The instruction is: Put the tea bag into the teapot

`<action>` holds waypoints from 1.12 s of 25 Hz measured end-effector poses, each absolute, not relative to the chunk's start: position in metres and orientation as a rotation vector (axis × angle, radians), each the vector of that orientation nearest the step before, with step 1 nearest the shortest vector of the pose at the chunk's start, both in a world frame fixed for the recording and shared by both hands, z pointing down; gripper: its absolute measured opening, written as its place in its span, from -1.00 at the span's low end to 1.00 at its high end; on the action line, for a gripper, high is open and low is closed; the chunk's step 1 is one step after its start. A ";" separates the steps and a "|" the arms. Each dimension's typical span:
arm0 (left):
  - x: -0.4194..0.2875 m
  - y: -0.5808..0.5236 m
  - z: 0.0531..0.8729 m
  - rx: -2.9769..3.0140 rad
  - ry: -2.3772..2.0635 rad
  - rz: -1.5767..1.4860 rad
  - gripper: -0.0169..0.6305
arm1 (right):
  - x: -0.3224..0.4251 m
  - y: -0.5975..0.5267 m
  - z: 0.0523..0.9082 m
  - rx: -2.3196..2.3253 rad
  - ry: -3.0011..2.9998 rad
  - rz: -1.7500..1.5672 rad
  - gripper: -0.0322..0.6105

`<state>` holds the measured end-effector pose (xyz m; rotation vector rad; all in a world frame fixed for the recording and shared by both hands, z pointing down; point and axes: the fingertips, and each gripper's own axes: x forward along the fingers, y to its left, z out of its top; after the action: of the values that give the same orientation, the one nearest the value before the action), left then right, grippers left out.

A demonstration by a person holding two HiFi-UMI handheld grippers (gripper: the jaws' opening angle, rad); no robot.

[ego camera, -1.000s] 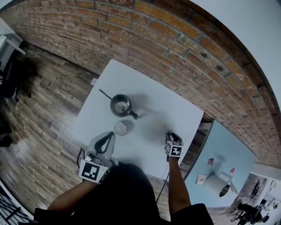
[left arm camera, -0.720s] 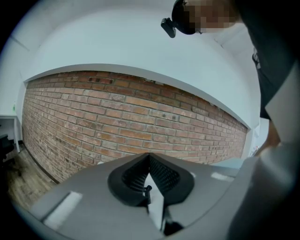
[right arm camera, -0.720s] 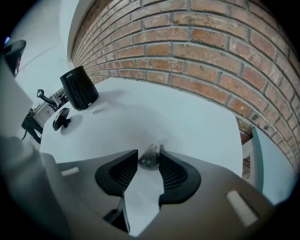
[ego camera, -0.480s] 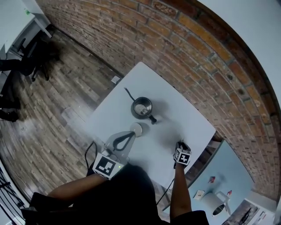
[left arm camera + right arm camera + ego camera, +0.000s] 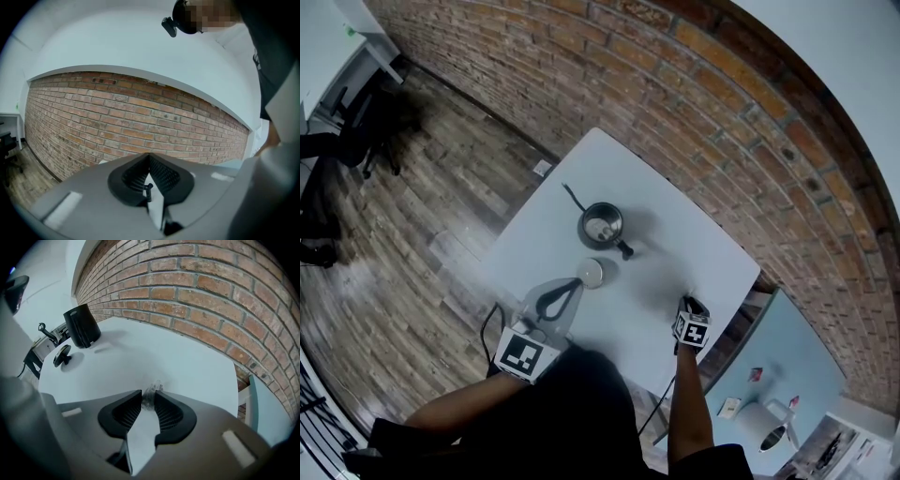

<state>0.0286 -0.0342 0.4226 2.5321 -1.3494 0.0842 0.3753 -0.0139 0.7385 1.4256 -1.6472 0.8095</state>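
The dark teapot (image 5: 602, 225) stands open on the white table (image 5: 675, 234), a thin handle sticking out at its far left. Its round lid (image 5: 591, 273) lies just in front of it. In the right gripper view the teapot (image 5: 82, 326) and lid (image 5: 62, 355) are far off to the left. My right gripper (image 5: 148, 398) is down at the table's near right part (image 5: 694, 305); its jaws are closing, with the small pale tea bag (image 5: 151, 391) pinched between the tips. My left gripper (image 5: 570, 286) lies near the lid, its jaws (image 5: 149, 159) shut with nothing in them.
A brick wall (image 5: 703, 122) runs behind the table. A pale blue table (image 5: 769, 347) stands to the right across a narrow gap. Wooden floor (image 5: 412, 206) lies to the left, with dark chairs at the far left.
The head camera has swung, so the table now sits further right in the picture. Both grippers stay at about the same places on the table.
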 end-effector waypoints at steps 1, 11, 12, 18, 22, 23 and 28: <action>0.027 -0.034 0.423 2.529 -1.353 0.082 -0.95 | 0.375 -0.015 0.735 1.434 -1.651 0.803 -0.61; 0.010 -0.033 0.425 2.484 -1.391 0.053 -0.95 | 0.343 -0.019 0.677 1.503 -1.786 0.697 -0.62; 0.008 -0.033 0.425 2.481 -1.393 0.048 -0.95 | 0.336 -0.020 0.668 1.504 -1.810 0.685 -0.62; -0.004 -0.032 0.431 2.476 -1.400 0.064 -0.95 | 0.292 -0.044 0.608 1.541 -1.972 0.612 -0.63; -0.013 -0.034 0.428 2.457 -1.414 0.025 -0.95 | 0.255 -0.067 0.571 1.536 -2.108 0.584 -0.63; -0.016 -0.034 0.431 2.448 -1.416 0.028 -0.95 | 0.245 -0.072 0.564 1.529 -2.143 0.584 -0.63; -0.034 -0.035 0.436 2.402 -1.451 0.060 -0.95 | 0.205 -0.096 0.537 1.456 -2.245 0.515 -0.63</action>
<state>-0.0339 -0.0351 0.4359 2.4020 -1.4507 0.0602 0.2048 -0.0957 0.5373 1.4558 -2.2446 0.5149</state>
